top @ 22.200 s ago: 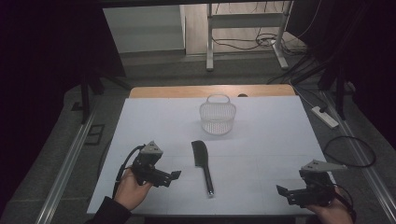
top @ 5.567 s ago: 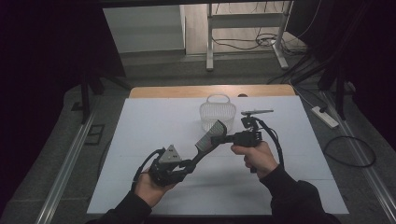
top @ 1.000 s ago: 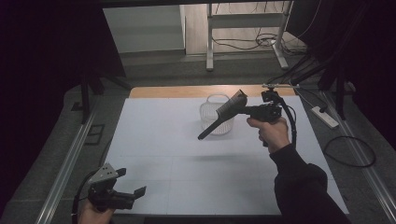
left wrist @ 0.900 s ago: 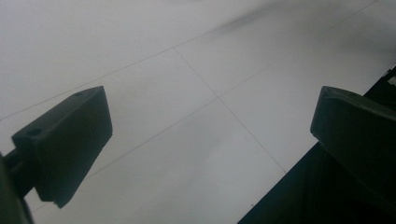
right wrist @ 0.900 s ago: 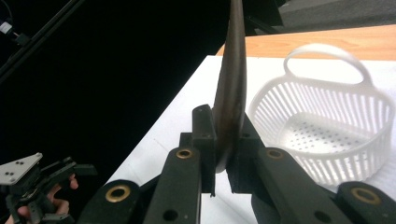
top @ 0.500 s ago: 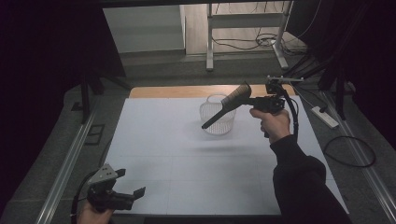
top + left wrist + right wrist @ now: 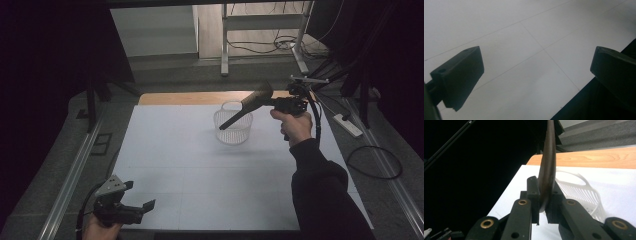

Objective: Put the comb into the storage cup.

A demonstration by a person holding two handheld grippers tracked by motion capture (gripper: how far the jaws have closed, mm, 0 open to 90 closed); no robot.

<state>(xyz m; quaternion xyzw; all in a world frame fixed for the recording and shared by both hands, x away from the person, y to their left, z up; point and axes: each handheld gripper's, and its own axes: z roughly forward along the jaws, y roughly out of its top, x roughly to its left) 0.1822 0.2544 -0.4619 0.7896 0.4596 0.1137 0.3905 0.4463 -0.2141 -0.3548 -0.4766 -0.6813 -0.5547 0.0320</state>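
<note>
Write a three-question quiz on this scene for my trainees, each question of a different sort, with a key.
1. True or false: the right gripper is shut on the blade end of the black knife.
2. Multiple choice: where does the knife's handle end point? A) into the white basket B) at the wooden table edge C) at the left gripper
3. Short answer: what is between the left gripper's jaws?

Key
1. True; in the right gripper view both jaws clamp the blade.
2. A; in the high view the handle slants down over the basket's open top.
3. Nothing; the jaws stand apart over the white table, near its front edge.
</note>
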